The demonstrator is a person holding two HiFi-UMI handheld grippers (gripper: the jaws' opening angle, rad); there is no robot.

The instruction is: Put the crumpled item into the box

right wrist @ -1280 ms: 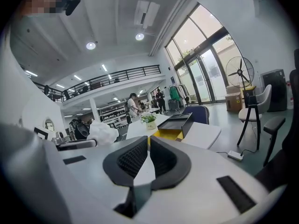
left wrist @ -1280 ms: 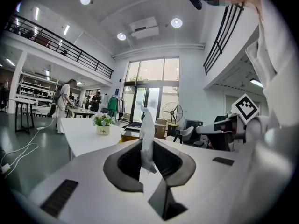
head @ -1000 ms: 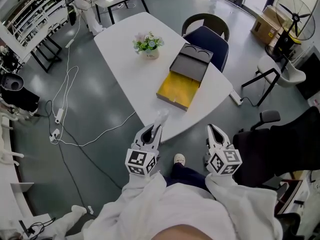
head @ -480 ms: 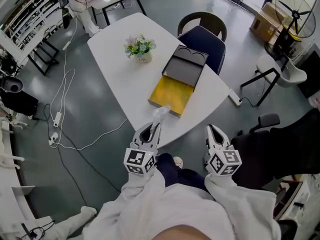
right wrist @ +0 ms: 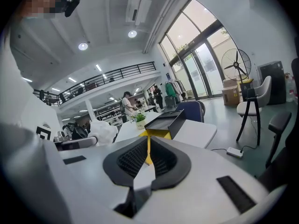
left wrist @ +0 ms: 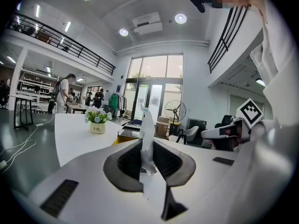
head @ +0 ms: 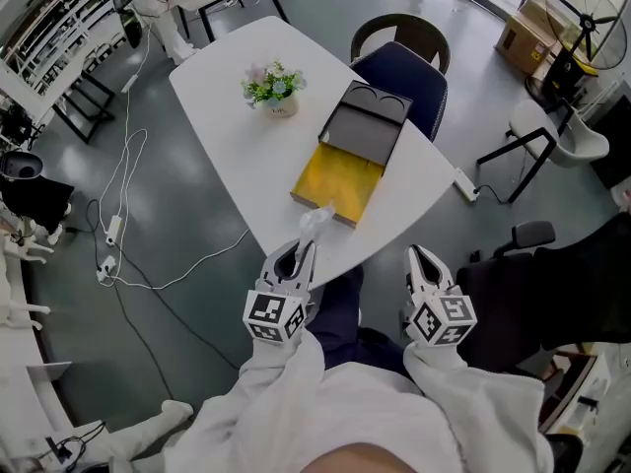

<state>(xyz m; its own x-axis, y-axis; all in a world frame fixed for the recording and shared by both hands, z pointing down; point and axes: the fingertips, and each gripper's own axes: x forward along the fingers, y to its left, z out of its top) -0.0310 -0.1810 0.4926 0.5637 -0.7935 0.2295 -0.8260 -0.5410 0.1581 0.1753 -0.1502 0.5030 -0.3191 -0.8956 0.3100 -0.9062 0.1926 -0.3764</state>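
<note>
White table (head: 237, 136) ahead, crumpled item (left wrist: 147, 139) pinched between jaws

We can read just one thing. The little white flower pot (left wrist: 97, 128) has small dark print that looks like "Life", but we are not sure. The cube (head: 274, 315) on the left gripper (head: 300, 256) and the one on the right gripper (head: 422, 258) show black and white square patterns only.

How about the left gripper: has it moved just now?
Yes. The left gripper, holding the crumpled paper, has come forward, nearer the yellow box on the table.
</note>
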